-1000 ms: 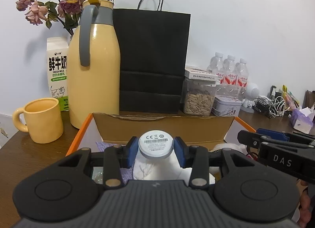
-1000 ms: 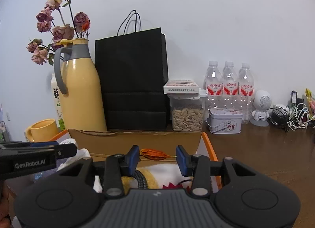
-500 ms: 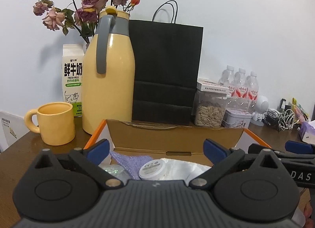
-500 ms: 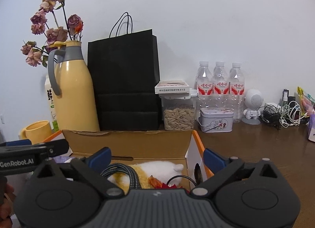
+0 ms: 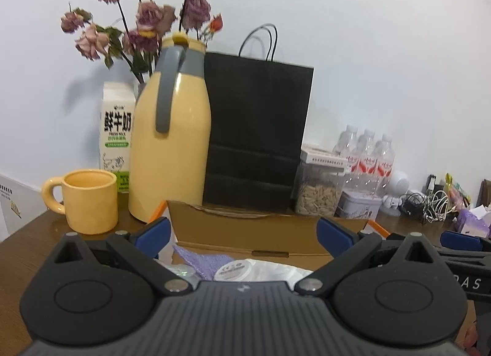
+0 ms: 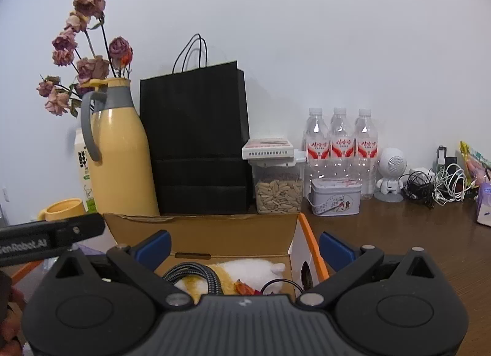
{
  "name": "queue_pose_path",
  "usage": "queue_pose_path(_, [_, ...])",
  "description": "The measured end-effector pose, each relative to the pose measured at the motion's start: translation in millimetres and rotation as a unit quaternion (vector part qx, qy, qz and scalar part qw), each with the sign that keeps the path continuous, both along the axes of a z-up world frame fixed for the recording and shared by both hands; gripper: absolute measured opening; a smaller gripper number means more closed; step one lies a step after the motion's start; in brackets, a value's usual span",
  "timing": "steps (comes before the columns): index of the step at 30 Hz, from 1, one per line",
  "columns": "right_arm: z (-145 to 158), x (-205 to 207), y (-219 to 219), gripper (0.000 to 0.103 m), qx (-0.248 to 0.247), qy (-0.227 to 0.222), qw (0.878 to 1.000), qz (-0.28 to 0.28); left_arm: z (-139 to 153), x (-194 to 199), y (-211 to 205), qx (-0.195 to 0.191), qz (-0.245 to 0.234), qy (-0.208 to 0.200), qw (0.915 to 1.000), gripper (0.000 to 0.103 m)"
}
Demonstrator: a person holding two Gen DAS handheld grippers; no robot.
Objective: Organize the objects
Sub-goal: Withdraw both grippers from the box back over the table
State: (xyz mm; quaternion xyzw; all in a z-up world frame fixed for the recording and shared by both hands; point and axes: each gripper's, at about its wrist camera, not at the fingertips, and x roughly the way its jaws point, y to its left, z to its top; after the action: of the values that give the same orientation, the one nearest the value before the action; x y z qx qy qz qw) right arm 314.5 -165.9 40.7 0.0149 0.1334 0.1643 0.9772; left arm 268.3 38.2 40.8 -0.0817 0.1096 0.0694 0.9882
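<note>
An open cardboard box (image 5: 260, 233) with orange edges sits in front of both grippers. In the left wrist view a white device with a round labelled disc (image 5: 232, 268) lies in the box beside a purple cloth (image 5: 201, 259). My left gripper (image 5: 244, 234) stands wide open above it, nothing between its blue pads. In the right wrist view the box (image 6: 214, 236) holds a braided cable (image 6: 202, 276), a white and yellow plush (image 6: 245, 267) and a small orange-red item (image 6: 244, 288). My right gripper (image 6: 244, 245) is wide open and empty above them.
Behind the box stand a yellow jug (image 5: 172, 141), a black paper bag (image 5: 257, 134), a yellow mug (image 5: 89, 201), a milk carton (image 5: 116, 134), a seed jar (image 6: 277, 187), a tin (image 6: 334, 201), water bottles (image 6: 340, 147) and tangled cables (image 6: 438, 184).
Both grippers have opened wide. The left one let go of the white device, which now lies in the box, and drew back; the right one released the braided cable into the box.
</note>
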Motion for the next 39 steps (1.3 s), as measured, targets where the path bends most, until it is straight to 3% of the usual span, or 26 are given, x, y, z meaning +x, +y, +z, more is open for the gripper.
queue_pose_path(9, [3,-38,-13,0.103,-0.004,-0.029,1.0,0.006,-3,-36,6,0.007,-0.001,0.008,0.9999,0.103])
queue_pose_path(23, [-13,-106,-29,0.103,-0.019,-0.027,0.999,0.03,-17,-94,10,0.019,-0.014,0.038,0.999,0.103])
queue_pose_path(39, [-33,-133,-20,0.103,-0.055,0.033,0.996,0.068,-40,-127,20,0.023,-0.037,0.111,0.9928,0.103])
